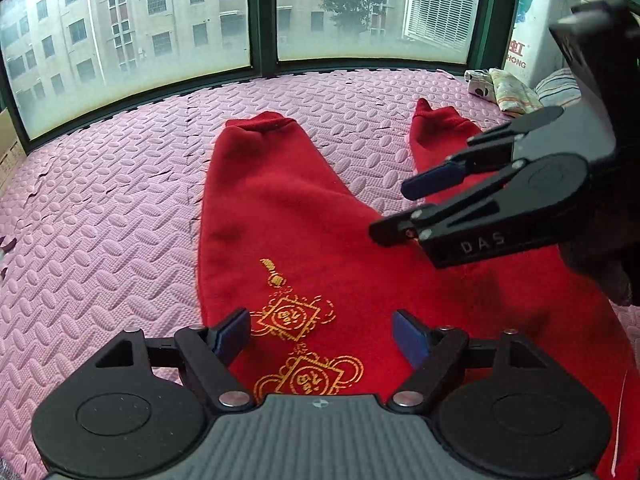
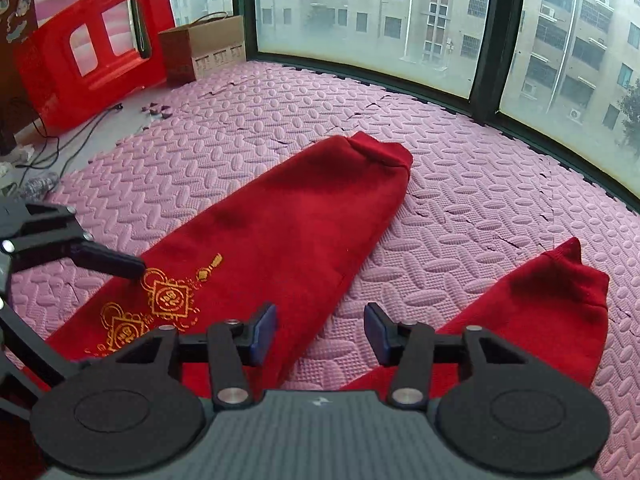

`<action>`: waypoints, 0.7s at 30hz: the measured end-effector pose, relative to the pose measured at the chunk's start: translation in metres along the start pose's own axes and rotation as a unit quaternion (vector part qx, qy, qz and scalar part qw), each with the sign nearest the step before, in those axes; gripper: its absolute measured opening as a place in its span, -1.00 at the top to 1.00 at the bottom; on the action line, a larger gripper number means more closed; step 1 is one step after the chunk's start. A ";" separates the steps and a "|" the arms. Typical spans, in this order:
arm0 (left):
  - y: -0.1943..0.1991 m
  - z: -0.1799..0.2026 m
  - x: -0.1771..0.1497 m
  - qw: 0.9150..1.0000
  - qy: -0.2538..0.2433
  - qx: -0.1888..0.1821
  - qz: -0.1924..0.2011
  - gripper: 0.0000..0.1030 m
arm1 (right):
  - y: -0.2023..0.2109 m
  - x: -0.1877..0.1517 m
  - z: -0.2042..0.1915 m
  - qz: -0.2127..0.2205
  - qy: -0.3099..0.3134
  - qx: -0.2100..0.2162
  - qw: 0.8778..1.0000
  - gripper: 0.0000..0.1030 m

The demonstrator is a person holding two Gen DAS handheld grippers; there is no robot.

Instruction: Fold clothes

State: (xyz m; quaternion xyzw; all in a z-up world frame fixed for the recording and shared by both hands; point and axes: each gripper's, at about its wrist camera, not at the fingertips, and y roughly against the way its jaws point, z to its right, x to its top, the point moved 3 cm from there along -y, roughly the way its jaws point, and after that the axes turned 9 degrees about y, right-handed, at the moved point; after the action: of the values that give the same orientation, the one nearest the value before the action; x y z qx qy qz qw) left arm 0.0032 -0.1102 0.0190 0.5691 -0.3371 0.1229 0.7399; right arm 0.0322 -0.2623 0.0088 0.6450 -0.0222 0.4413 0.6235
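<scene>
Red fleece trousers [image 1: 280, 216] with gold embroidery [image 1: 294, 320] lie flat on the pink foam mat, legs spread apart toward the window. In the right wrist view the left leg [image 2: 280, 232] runs diagonally and the right leg [image 2: 552, 312] lies at the lower right. My left gripper [image 1: 322, 336] is open and empty, hovering just above the embroidered thigh. My right gripper [image 2: 320, 334] is open and empty above the crotch gap between the legs; it also shows in the left wrist view [image 1: 404, 208] at the right. The left gripper's finger [image 2: 108, 262] shows at the left of the right wrist view.
Pink foam mat [image 1: 100, 220] covers the floor up to a green-framed window [image 1: 262, 16]. Folded clothes [image 1: 508, 88] sit at the far right. A red plastic stool [image 2: 88, 52], a cardboard box [image 2: 204, 48] and cables [image 2: 60, 140] lie at the far left.
</scene>
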 end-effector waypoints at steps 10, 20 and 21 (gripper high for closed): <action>-0.011 -0.051 0.013 0.994 0.071 0.077 0.018 -0.55 | 0.003 -0.010 0.000 -0.002 -0.007 -0.018 1.000 0.04; -0.022 -0.067 0.008 0.990 0.082 0.112 0.009 -0.58 | 0.003 -0.013 -0.002 -0.006 -0.008 -0.032 0.999 0.03; -0.020 -0.067 0.008 0.990 0.081 0.114 0.009 -0.58 | 0.004 -0.013 -0.001 -0.005 -0.011 -0.033 0.999 0.03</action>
State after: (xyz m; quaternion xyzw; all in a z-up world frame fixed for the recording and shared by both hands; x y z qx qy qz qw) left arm 0.0445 -0.0562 0.0002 0.6347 -0.2646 0.2130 0.6941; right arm 0.0212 -0.2686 0.0045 0.6291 -0.0397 0.4301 0.6462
